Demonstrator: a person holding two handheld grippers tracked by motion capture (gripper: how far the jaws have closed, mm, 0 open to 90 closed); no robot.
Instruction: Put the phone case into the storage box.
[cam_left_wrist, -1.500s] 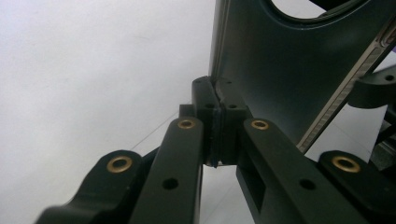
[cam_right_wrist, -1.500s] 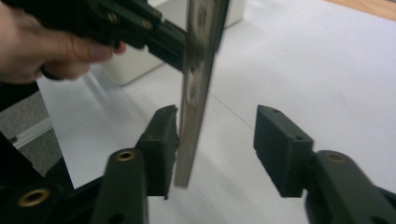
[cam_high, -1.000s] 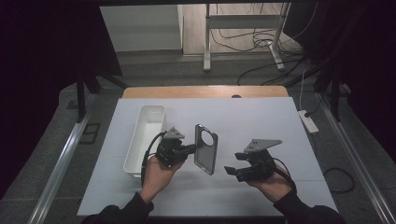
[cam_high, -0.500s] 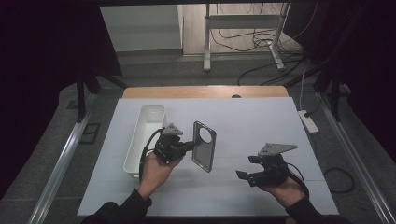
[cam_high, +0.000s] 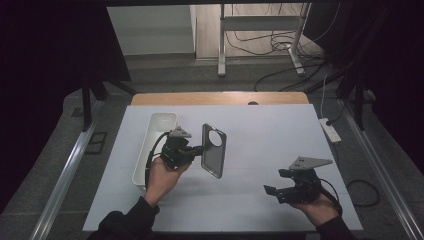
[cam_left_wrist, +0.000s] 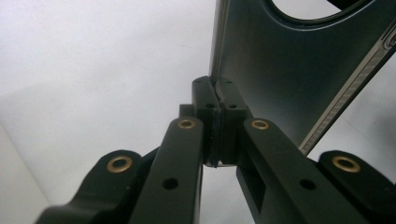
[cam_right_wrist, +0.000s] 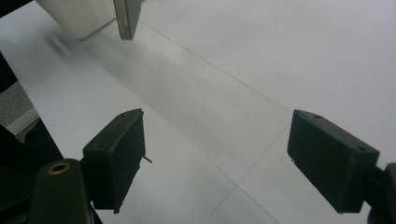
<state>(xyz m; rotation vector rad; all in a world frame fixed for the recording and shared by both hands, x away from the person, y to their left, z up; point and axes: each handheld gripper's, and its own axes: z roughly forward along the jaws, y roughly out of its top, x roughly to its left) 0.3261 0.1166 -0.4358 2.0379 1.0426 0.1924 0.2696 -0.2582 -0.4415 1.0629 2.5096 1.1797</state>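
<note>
A dark grey phone case (cam_high: 213, 150) with a round camera hole is held upright above the white table (cam_high: 260, 130). My left gripper (cam_high: 196, 150) is shut on its left edge. In the left gripper view the jaws pinch the edge of the phone case (cam_left_wrist: 280, 65), and my left gripper (cam_left_wrist: 216, 100) is tightly closed. Down at the front right, my right gripper (cam_high: 274, 186) is open with nothing in it. Its wide-apart jaws show in the right gripper view, where my right gripper (cam_right_wrist: 215, 154) hovers over bare table with the phone case's lower corner (cam_right_wrist: 126, 16) far off.
A long white tray (cam_high: 152, 145) lies left of the phone case, behind my left hand; its corner (cam_right_wrist: 77, 16) shows in the right gripper view. A wooden strip (cam_high: 220, 98) borders the table's far edge. A power strip (cam_high: 329, 129) hangs off the right side.
My right gripper has pulled back from the phone case to the front right and stands open. My left gripper has carried the case slightly left and up.
</note>
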